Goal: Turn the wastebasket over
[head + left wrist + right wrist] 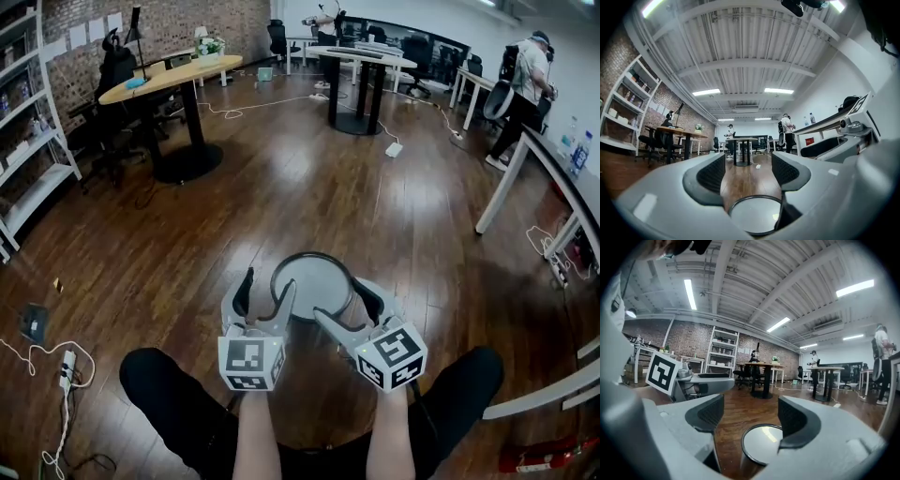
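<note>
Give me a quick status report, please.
Left gripper open, right gripper open, both empty. Round black-rimmed grey wastebasket on dark wooden floor, between them, not gripped. Nothing blocking.

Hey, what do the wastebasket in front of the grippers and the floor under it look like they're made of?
Wastebasket: probably metal. Its side mirrors the brown floor in the right gripper view, and the round pale face inside the dark rim looks smooth, with a faint light streak. Plastic cannot be ruled out.
Floor: wood planks or laminate, dark brown and glossy. Plank seams and glare show.
</note>
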Available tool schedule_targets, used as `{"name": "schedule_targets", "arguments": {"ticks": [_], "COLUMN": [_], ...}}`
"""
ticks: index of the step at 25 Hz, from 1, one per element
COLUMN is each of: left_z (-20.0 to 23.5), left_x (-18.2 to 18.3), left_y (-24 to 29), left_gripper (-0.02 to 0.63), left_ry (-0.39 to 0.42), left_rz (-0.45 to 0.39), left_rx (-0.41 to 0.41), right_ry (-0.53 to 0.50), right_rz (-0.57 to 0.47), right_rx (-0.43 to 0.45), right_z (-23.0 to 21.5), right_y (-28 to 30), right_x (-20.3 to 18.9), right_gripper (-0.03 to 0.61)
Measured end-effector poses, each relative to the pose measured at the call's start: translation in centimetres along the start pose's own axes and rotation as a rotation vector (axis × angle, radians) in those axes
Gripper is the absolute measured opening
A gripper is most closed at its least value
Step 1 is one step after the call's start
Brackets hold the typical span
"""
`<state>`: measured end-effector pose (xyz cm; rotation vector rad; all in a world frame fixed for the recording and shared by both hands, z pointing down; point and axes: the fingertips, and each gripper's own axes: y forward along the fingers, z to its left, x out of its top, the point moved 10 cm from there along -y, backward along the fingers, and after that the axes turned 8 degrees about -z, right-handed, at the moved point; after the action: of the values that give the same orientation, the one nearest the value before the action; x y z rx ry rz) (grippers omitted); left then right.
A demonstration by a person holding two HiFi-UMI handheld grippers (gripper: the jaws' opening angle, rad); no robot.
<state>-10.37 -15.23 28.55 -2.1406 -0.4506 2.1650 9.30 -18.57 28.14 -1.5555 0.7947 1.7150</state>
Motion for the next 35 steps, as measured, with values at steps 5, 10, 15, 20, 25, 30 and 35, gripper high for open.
{"name": "schedule_targets", "arguments": {"ticks": [5, 10, 15, 20, 25, 30, 35], "left_z": [1.0, 1.1, 2.8, 4.0, 4.6, 5.1, 7.0], "left_x": [-2.2, -4.3, -6.7, -8.8, -12.3, -15.6, -18.8], "left_y": [2.0, 2.5, 2.3, 1.5, 0.4, -0.9, -1.7], "left_gripper": [0.325, 0.333, 0.337, 0.336, 0.313, 0.31, 0.302], "left_ry": [0.021, 0.001, -0.025, -0.047, -0.091, -0.137, -0.194], "left_rz": [0.048, 0.075, 0.138, 0.157, 0.188, 0.281, 0.33], "left_rx": [-0.007, 0.046, 0.074, 0.1, 0.152, 0.184, 0.259], "right_ry": [0.014, 0.12, 0.107, 0.036, -0.015, -0.068, -0.225], "right_rz": [0.046, 0.037, 0.136, 0.291, 0.343, 0.44, 0.542], "right_rx": [0.015, -0.034, 0.024, 0.07, 0.118, 0.149, 0.243], "right_z": [-1.8, -4.2, -3.7, -1.8, 0.1, 1.9, 3.9], "right_y": [2.5, 3.0, 4.7, 6.4, 8.0, 10.4, 14.0], "right_x": [-2.3, -4.8, -7.4, -11.1, -13.8, -16.8, -18.6], "right_gripper": [0.348, 0.348, 0.348, 0.348, 0.347, 0.293, 0.225]}}
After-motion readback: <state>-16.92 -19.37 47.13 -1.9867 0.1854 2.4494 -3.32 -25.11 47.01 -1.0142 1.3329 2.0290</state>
